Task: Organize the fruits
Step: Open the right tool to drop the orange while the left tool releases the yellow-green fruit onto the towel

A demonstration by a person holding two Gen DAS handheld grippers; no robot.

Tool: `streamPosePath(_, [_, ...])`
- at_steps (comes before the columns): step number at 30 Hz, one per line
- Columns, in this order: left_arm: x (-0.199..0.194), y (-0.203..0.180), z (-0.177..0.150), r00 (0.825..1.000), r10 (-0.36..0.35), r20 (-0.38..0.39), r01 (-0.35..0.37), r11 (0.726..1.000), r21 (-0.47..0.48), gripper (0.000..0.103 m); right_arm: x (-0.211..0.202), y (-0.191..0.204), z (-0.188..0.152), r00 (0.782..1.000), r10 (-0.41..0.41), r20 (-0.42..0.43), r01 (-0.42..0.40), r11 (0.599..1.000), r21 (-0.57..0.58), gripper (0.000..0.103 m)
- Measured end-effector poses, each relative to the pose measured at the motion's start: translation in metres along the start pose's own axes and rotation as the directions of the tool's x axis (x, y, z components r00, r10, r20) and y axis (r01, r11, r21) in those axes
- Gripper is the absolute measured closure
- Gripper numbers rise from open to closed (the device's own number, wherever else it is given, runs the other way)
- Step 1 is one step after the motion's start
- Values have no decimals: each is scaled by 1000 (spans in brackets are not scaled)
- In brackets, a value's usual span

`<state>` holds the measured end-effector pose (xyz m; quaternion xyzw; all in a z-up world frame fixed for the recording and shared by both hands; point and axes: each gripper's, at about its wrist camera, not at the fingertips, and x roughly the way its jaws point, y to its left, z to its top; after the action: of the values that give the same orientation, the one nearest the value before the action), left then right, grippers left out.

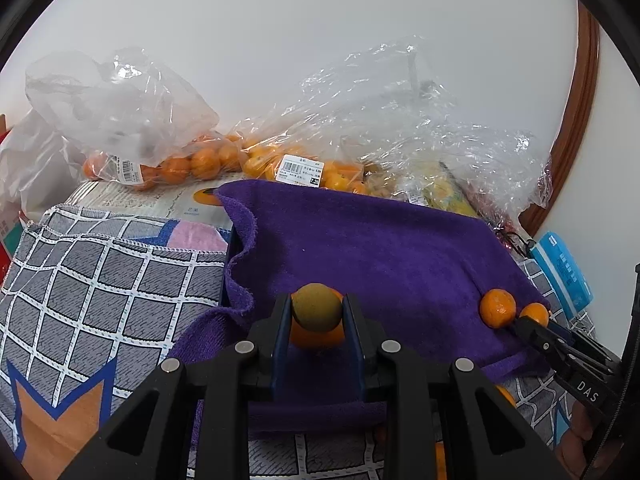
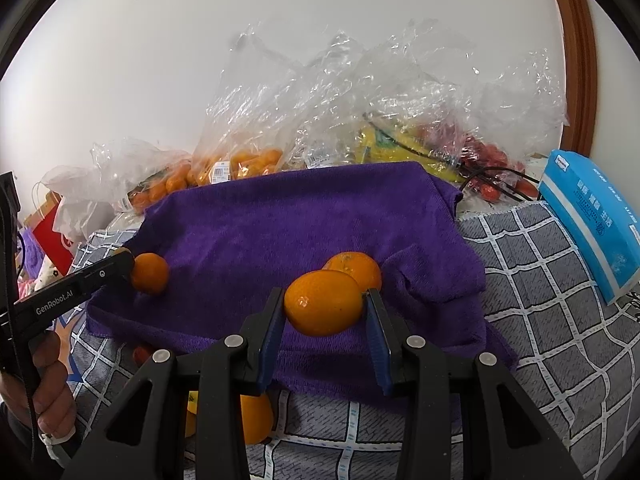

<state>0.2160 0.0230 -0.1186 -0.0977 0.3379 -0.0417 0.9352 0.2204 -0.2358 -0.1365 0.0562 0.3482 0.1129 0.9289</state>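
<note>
My left gripper [image 1: 316, 300] is shut on a small greenish-yellow fruit [image 1: 316, 307], held just above an orange [image 1: 316, 338] that lies on the purple towel [image 1: 380, 248]. My right gripper [image 2: 325, 293] is shut on an orange [image 2: 323, 302], close in front of another orange [image 2: 356, 268] resting on the towel [image 2: 280, 216]. In the left wrist view the right gripper [image 1: 524, 322] enters from the right with its orange [image 1: 535, 314] beside the resting one [image 1: 497, 307]. In the right wrist view the left gripper [image 2: 126, 260] is at the towel's left edge, beside an orange [image 2: 150, 273].
Clear plastic bags of small oranges [image 1: 192, 164] [image 2: 248, 164], a bag with yellow fruit [image 2: 384, 140] and red fruit [image 2: 492, 156] line the back wall. A blue tissue pack [image 2: 588, 220] lies at the right. More oranges [image 2: 252, 416] sit on the checked cloth [image 2: 540, 300] under my right gripper.
</note>
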Motion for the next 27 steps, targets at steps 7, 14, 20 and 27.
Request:
streamPosePath(7, [1,3,0,1000,-16,-7,16,1000,-16,78,3,-1,0,1000,-9,-11,9,1000,4,64])
streamPosePath(14, [1,3,0,1000,-18,-7,18,1000,-17,78,2,0,-1,1000,-6,-11,6,1000,-1,64])
streamPosePath(20, [-1,4,1,997,-72,-5,72,996,-43,78,-4,0,0,1000,4,8,-4,1000,2,64])
streamPosePath(27, [4,2,-1,994,-99,-37,97,994,-43,78,-6,3,-1,1000,6,12,-6,1000,-10,64])
